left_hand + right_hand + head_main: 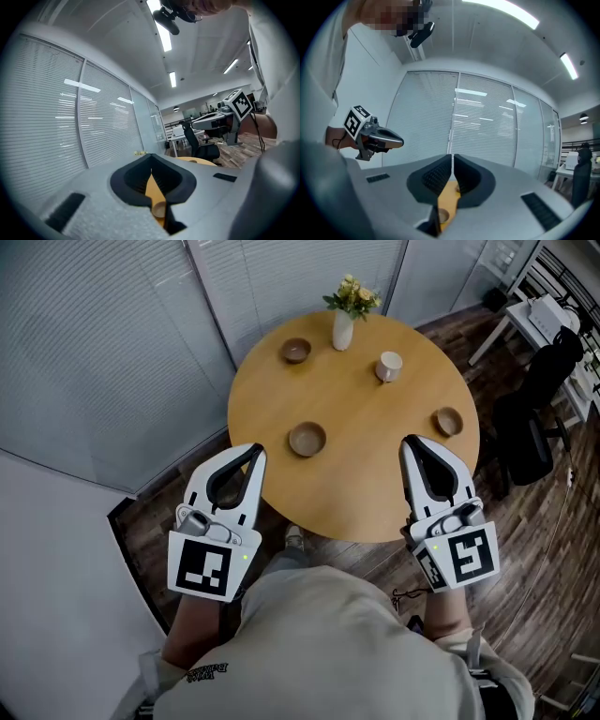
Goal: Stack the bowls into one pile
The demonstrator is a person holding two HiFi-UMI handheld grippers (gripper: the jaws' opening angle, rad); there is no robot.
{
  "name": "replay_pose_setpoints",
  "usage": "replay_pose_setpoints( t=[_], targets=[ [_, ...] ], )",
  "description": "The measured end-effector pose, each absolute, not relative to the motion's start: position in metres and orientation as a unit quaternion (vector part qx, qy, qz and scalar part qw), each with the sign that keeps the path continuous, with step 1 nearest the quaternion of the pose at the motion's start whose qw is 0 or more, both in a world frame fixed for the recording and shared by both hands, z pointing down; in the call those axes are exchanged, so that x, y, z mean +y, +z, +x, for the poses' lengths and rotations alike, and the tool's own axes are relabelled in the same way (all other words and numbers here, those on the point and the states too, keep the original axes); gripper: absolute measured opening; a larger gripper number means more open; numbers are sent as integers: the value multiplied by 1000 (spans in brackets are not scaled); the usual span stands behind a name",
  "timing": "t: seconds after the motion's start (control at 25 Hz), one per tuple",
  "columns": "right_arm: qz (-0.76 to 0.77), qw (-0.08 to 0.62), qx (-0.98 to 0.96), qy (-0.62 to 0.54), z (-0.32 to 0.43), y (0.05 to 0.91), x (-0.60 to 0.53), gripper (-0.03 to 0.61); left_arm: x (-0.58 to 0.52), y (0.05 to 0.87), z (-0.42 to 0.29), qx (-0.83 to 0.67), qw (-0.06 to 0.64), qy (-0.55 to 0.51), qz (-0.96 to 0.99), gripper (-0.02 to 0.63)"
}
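Three brown bowls sit apart on the round wooden table point(375, 493): one far left point(297, 351), one near the front middle point(307, 439), one at the right point(449, 421). My left gripper point(258, 450) hovers at the table's near-left edge, jaws shut and empty, its tip short of the middle bowl. My right gripper point(409, 441) is over the near-right edge, jaws together with nothing held, close to the right bowl. In the left gripper view a bowl point(159, 209) shows through the gap below the shut tips point(151, 159). The right gripper view shows a bowl point(442, 215) the same way.
A white vase with yellow flowers point(343, 326) and a pale cup point(389, 366) stand at the table's far side. A black office chair point(525, 427) and a white desk point(539, 320) are to the right. Blinds and glass walls run behind the table.
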State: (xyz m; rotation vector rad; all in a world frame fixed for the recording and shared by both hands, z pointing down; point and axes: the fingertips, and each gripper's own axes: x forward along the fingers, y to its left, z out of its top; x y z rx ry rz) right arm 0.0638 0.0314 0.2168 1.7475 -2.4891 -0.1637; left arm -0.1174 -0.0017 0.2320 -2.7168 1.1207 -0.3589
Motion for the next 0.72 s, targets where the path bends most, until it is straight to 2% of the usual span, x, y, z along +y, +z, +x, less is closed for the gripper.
replay_pose_setpoints(
  t=[0.72],
  targets=[
    [613, 82, -785, -35, 28, 234, -44, 37, -103, 240, -139, 314, 90, -112, -939, 21]
  ],
)
